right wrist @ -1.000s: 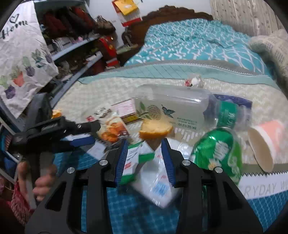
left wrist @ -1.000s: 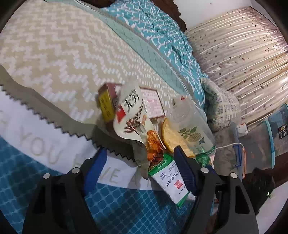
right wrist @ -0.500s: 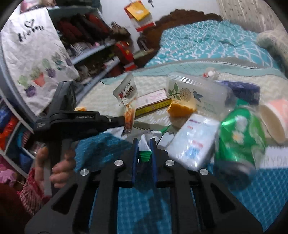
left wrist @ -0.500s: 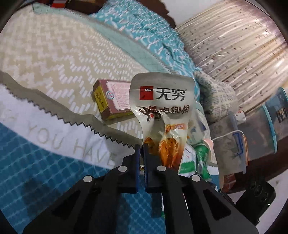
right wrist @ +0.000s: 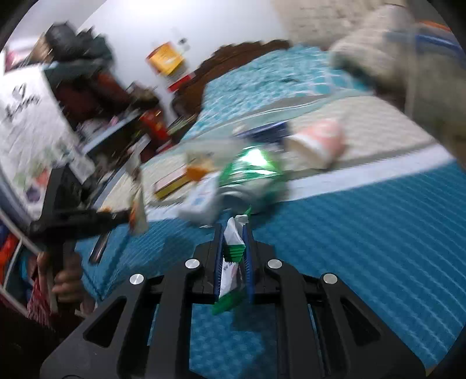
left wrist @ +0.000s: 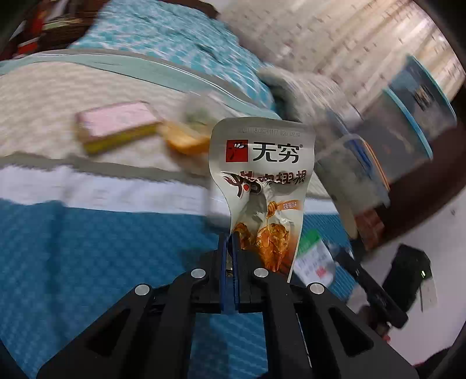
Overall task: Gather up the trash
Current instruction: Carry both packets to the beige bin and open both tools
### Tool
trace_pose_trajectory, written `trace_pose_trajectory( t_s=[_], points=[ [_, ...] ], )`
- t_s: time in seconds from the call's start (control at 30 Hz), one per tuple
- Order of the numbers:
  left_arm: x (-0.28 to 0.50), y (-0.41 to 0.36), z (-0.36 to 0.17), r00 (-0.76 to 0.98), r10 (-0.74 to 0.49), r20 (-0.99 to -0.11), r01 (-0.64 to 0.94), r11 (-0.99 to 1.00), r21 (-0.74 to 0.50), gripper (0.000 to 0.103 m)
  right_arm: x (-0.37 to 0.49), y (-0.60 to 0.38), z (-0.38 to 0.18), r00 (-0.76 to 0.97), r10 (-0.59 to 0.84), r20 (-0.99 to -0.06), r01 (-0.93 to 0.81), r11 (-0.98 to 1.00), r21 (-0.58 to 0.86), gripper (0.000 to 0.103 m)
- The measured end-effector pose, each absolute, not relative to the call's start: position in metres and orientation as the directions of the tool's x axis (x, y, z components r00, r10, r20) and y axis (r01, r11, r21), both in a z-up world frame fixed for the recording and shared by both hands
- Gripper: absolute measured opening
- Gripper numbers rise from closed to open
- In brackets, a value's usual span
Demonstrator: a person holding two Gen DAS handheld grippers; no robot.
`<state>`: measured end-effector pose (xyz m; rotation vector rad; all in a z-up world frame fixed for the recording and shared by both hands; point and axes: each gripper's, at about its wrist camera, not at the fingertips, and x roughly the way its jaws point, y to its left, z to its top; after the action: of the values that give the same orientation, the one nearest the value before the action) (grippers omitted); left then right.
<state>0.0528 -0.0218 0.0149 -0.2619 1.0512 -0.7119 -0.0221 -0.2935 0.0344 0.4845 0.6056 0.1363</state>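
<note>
While the left gripper pinches a snack wrapper, the right gripper clamps a green-and-white packet above the bed.

Teal bedspread, dark headboard, white wall, cluttered shelves.

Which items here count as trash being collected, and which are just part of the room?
Trash: snack pouch in left gripper; green-white wrapper in right gripper; green bag, cup, pink box on the bed.
Room: bins, pillow, shelves.
</note>
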Motion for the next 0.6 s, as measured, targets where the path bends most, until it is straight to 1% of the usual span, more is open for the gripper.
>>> trace_pose_trajectory(
  t_s=[0.13,0.33,0.6],
  points=[
    [0.046,-0.076,0.018,0.217,-0.671,-0.709,0.495,0.701,-0.513,0.003,-0.037,-0.329,0.035,0.853,0.196,-0.484,0.089,0.859,0.505,0.015],
    [0.048,-0.176,0.02,0.096,-0.674,-0.732,0.62,0.616,-0.486,0.003,-0.056,-0.377,0.038,0.891,0.071,-0.449,0.183,0.848,0.498,0.015],
    [0.056,-0.35,0.022,-0.056,-0.64,-0.767,0.752,0.478,-0.453,0.003,-0.084,-0.494,0.047,0.891,-0.141,-0.432,0.364,0.791,0.492,0.015]
  ],
)
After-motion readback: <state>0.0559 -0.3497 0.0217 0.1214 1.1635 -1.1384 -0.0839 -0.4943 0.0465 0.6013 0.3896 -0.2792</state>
